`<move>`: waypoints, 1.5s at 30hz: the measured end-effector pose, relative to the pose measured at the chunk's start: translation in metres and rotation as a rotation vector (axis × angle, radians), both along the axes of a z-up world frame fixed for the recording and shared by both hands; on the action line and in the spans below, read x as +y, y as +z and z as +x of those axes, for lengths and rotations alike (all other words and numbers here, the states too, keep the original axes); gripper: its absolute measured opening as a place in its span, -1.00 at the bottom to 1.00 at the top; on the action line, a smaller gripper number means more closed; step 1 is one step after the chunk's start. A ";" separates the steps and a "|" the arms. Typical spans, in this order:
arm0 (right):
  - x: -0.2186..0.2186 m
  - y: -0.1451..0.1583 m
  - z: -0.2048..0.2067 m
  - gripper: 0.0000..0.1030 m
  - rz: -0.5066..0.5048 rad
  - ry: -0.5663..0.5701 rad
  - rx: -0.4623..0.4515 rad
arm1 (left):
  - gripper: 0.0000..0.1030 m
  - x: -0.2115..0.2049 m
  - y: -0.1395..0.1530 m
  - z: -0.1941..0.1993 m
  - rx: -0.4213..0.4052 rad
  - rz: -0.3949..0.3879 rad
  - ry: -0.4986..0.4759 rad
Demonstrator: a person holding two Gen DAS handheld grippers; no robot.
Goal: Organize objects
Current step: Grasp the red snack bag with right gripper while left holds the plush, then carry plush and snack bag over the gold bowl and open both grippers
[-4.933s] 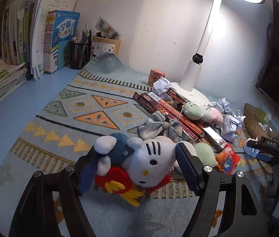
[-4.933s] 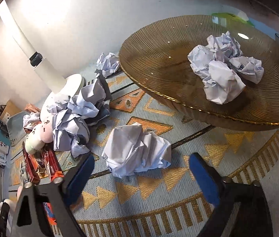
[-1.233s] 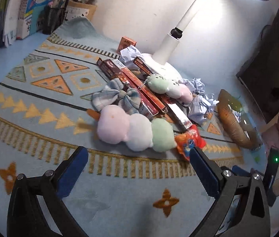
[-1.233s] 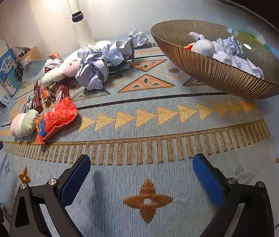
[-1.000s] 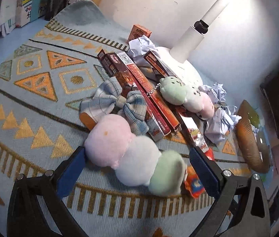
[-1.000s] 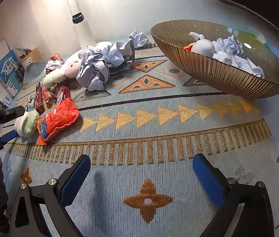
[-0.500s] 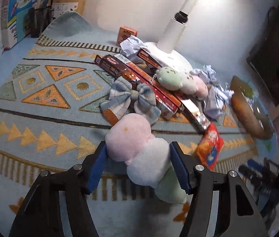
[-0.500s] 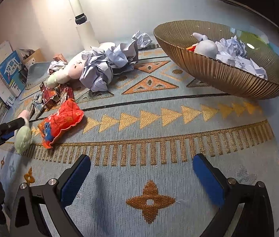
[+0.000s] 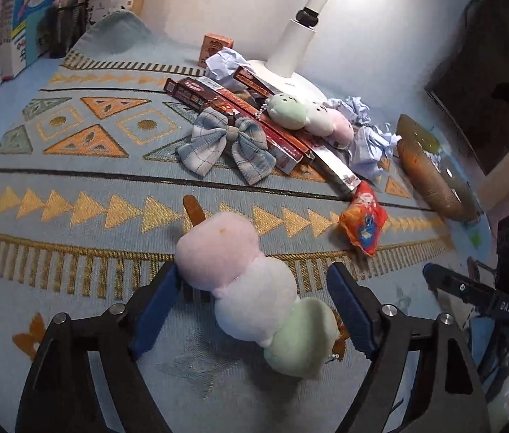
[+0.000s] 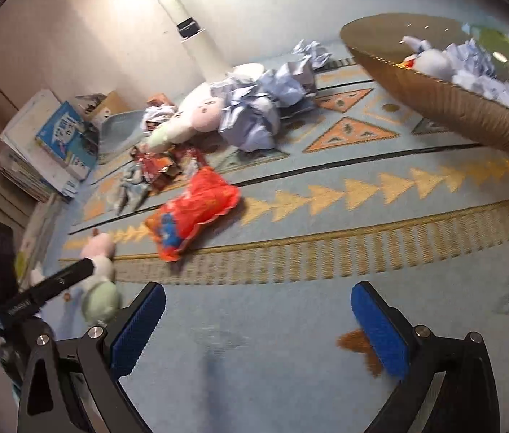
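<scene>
The left tongs [image 9: 256, 303] have just been opening again after pinching in half a second ago, and the three-ball plush skewer [image 9: 254, 288] has slid down between them, now lying slantwise on the rug [image 9: 74, 180]; the left blue pad touches the pink ball, the right pad stands clear of the green one, so nothing is clamped; the brown stick end points up the rug, away from the tongs. Taking that skewer as the landmark: just beyond it to the right lies the red snack packet [image 9: 362, 223]; further beyond, the grey plaid bow [image 9: 225, 144] rests against the long red boxes [image 9: 240, 108], with a second, smaller plush skewer [image 9: 308, 117] on top of them; behind those rise the white lamp base [image 9: 290, 75] and crumpled paper balls [image 9: 369, 140]; far right sits the golden ribbed bowl [image 10: 452, 108], already holding paper and a white plush. The right tongs [image 10: 259, 328] gape wide over bare rug, holding nothing; in their view, which is blurred, the skewer sits at the left behind the left tool's black arm, and the snack packet lies between it and the bowl.
</scene>
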State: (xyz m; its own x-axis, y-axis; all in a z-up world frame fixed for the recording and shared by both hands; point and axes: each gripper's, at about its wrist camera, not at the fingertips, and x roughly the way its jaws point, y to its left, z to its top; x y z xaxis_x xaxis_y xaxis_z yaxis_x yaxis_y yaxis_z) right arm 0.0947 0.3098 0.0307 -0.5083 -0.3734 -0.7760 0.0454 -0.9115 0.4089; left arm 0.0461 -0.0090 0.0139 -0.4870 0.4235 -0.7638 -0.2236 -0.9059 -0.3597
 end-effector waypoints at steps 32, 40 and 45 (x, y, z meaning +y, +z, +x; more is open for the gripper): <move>-0.054 -0.002 -0.018 0.46 0.433 0.343 0.071 | 0.51 0.038 -0.004 0.032 0.107 -0.263 -0.056; -0.055 -0.009 -0.022 0.71 0.251 0.164 0.044 | 0.49 0.052 -0.008 0.027 0.100 -0.345 0.014; -0.070 -0.007 -0.012 -0.23 0.377 0.119 0.123 | -0.01 0.051 -0.001 0.027 0.107 -0.351 0.043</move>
State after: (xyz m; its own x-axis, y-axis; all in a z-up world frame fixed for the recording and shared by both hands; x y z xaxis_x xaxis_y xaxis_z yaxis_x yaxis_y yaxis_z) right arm 0.0823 0.2401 0.0239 -0.5760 -0.1361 -0.8061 0.1868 -0.9819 0.0323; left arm 0.0729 0.0419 0.0126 -0.5837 0.1218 -0.8028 -0.2022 -0.9793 -0.0016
